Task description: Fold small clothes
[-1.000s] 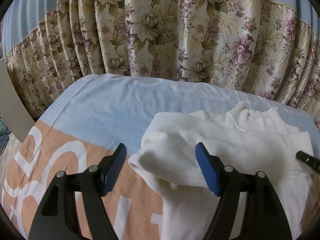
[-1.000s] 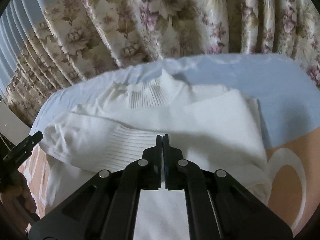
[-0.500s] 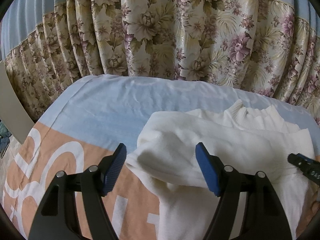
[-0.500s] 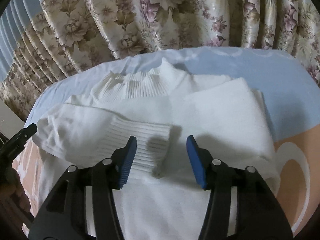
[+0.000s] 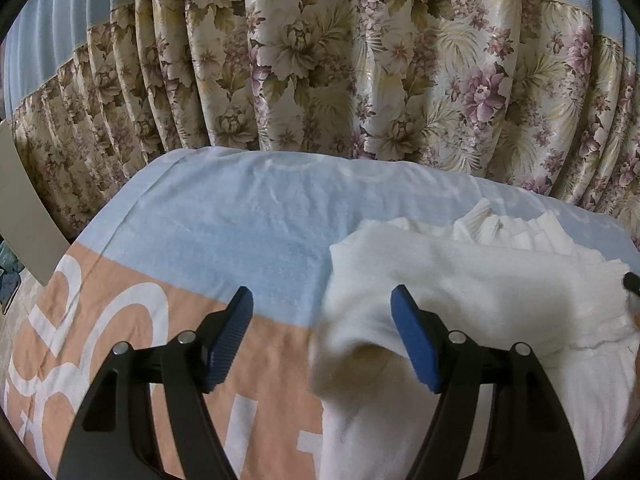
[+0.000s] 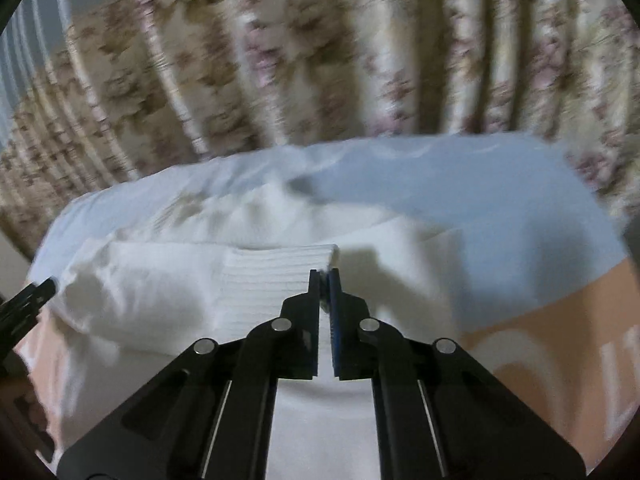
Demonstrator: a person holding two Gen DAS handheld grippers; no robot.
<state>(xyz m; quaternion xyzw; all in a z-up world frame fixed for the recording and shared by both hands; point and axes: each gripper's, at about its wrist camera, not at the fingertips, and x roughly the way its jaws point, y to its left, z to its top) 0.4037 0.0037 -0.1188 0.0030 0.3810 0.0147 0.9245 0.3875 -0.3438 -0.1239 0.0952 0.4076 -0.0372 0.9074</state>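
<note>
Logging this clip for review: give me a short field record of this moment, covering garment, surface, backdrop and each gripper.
garment: white sweater, sleeve folded across the body, ribbed cuff on top
surface: blue and peach towel under the sweater
backdrop: floral curtain
left gripper: open, jaws either side of the sweater's folded left edge
right gripper: jaws together at the cuff's edge; grip on fabric unclear
image quality: right wrist view motion-blurred

Left gripper (image 5: 322, 338) with jaws spread wide above a folded white sweater (image 5: 460, 304) at four o'clock on a blue-and-peach towel (image 5: 224, 232); floral curtain (image 5: 340, 60) at twelve
</note>
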